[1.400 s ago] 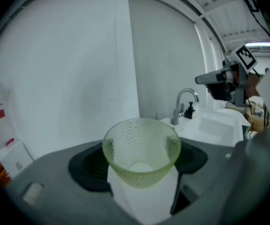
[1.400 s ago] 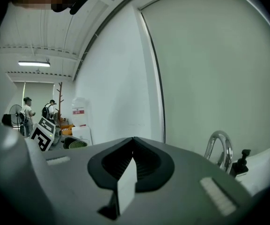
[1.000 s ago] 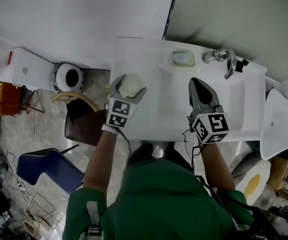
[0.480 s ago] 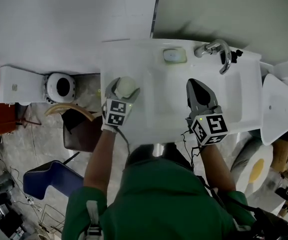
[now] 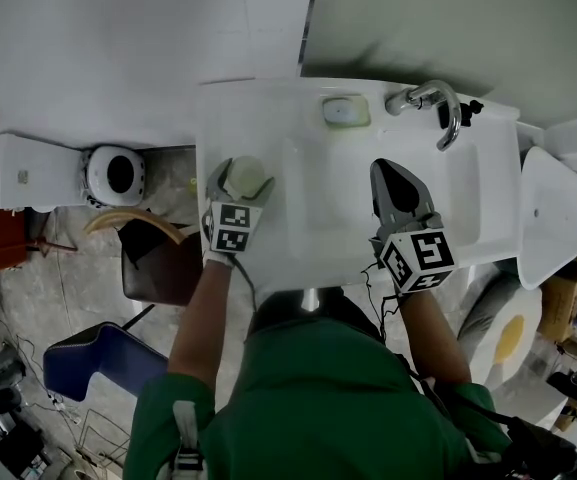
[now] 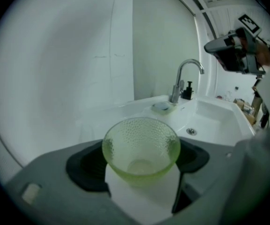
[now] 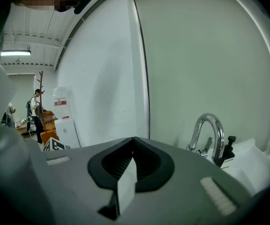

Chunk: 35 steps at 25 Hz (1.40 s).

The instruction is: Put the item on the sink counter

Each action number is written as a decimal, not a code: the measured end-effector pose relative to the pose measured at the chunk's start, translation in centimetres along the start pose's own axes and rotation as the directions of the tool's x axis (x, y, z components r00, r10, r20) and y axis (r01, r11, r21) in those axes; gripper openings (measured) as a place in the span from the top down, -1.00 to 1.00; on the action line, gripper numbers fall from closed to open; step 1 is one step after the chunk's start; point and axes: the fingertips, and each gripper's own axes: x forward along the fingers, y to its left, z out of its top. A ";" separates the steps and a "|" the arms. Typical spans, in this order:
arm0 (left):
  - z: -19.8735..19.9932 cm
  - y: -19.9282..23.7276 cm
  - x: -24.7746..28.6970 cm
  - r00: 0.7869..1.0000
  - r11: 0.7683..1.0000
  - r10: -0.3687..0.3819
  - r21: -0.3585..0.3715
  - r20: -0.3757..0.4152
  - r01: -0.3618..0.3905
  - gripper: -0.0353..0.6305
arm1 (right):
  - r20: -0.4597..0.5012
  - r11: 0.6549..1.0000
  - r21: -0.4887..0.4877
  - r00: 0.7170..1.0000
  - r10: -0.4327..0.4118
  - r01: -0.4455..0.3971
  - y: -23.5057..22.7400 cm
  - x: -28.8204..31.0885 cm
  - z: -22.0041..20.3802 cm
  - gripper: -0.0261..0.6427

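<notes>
Release step: left gripper [image 5: 240, 180] jaws have just been opening around green bowl [image 6: 141, 149], which seems set on sink counter [image 5: 258, 118] left of the basin. Right gripper [image 5: 390, 168] pinched together, empty. Next: back left gripper straight off without nudging bowl.

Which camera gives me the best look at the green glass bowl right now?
The left gripper view: the green glass bowl sits close up between the left gripper's jaws, which have just been opening. The head view shows it small, from above, over the sink counter. The right gripper view misses it.
</notes>
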 end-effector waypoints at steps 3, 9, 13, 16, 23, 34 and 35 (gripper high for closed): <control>0.2 0.1 -0.5 1.000 1.000 0.019 -0.002 0.000 -0.019 -0.38 | 0.009 1.000 0.004 1.000 0.006 -0.006 -0.1 -0.1 0.3 0.93; 1.2 0.3 -3.5 0.997 0.998 0.068 -0.016 0.026 -0.068 -0.38 | 0.037 1.000 -0.003 0.999 0.028 -0.028 -0.1 -1.1 1.3 0.93; 4.3 -0.1 -6.9 0.983 0.990 0.135 -0.047 0.128 -0.130 -0.35 | 0.061 0.999 -0.010 0.997 0.048 -0.047 -0.2 -2.2 2.1 0.93; 7.6 -0.8 -9.6 0.962 0.985 0.172 -0.062 0.212 -0.163 -0.28 | 0.083 0.998 -0.017 0.994 0.067 -0.066 -0.3 -3.1 2.9 0.93; 13.8 -3.0 -14.4 0.921 0.978 0.208 -0.091 0.329 -0.189 0.12 | 0.149 0.995 -0.038 0.984 0.100 -0.095 -0.2 -5.5 5.6 0.93; 25.6 -7.0 -21.1 0.818 0.964 0.239 -0.026 0.523 -0.265 0.62 | 0.281 0.989 -0.081 0.949 0.140 -0.122 -0.5 -9.3 11.0 0.93; 26.3 -7.3 -21.5 0.809 0.963 0.237 -0.021 0.537 -0.268 0.64 | 0.296 0.989 -0.087 0.945 0.140 -0.119 -0.5 -9.7 11.6 0.93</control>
